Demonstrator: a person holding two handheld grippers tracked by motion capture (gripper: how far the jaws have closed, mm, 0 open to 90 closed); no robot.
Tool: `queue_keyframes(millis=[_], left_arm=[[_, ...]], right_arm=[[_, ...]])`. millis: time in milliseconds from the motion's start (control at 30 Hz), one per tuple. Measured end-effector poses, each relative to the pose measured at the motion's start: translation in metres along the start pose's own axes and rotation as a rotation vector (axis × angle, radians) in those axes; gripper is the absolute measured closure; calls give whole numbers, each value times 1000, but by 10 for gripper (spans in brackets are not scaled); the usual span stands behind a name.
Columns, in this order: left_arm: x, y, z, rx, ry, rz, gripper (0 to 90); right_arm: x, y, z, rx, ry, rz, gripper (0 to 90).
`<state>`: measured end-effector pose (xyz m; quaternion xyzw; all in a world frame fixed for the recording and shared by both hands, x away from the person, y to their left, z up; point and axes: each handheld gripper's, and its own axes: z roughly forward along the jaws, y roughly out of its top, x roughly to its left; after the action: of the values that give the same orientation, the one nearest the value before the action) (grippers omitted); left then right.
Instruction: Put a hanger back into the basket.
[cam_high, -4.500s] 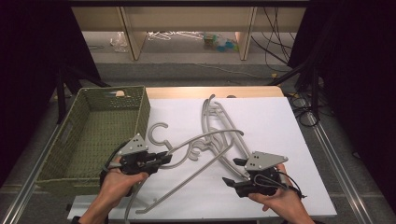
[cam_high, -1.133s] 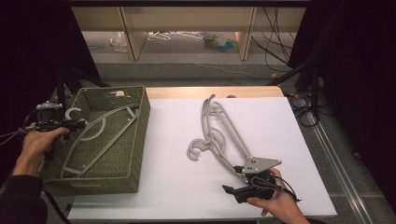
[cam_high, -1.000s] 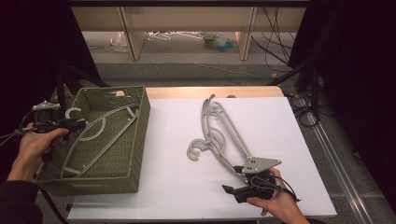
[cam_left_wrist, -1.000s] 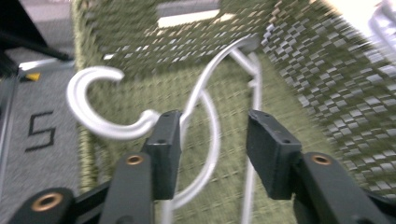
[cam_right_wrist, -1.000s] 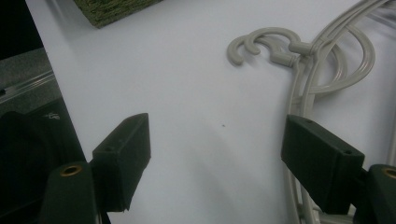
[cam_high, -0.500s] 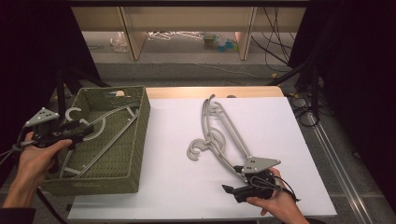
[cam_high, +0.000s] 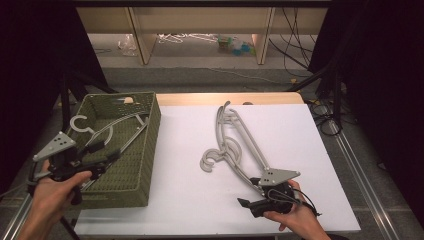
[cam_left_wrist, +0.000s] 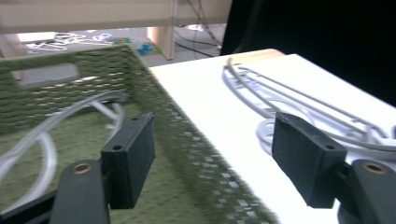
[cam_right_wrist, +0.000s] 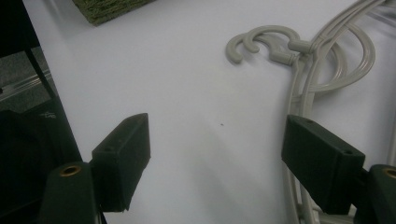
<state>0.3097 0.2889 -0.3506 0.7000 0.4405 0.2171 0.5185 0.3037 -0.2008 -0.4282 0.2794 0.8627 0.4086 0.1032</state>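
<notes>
Over the basket's near corner: the left gripper (cam_high: 107, 152) hangs with nothing between its pads, its jaws having just been opening.
Left jaws: wide apart and empty; in the left gripper view they straddle the woven wall of the green basket (cam_left_wrist: 187, 135).
Right jaws: the right gripper (cam_right_wrist: 219, 158) stands well open on the white table (cam_right_wrist: 187, 84), gripping nothing, beside the grey hangers (cam_right_wrist: 299, 60).
Hanger in basket: a grey hanger (cam_high: 107, 130) lies inside, its hook (cam_high: 80, 122) toward the far left corner.
Hangers on table: a stack (cam_high: 235, 142) runs slantwise from the far edge to the right gripper.
High view alone: both hands, the grey plates on the grippers, the whole basket (cam_high: 147, 150).
Right gripper view alone: two hooks (cam_right_wrist: 261, 44) lying side by side.
Changed: a second ago the left gripper was at the basket's far left by the hook; it has since drawn back toward the near side. Earlier still, that hanger lay on the table. The right gripper has kept its place.
</notes>
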Motion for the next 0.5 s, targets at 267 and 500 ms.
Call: queue_keyframes(millis=[267,500], left_arm=[[-36,-13,14,-43,-80,19,243],[-62,-27,26,-44,-130,51,187]], right_arm=[[-1,-1,1,-3,-4,2,243],[-3,0,0,-20,-14,19,216]])
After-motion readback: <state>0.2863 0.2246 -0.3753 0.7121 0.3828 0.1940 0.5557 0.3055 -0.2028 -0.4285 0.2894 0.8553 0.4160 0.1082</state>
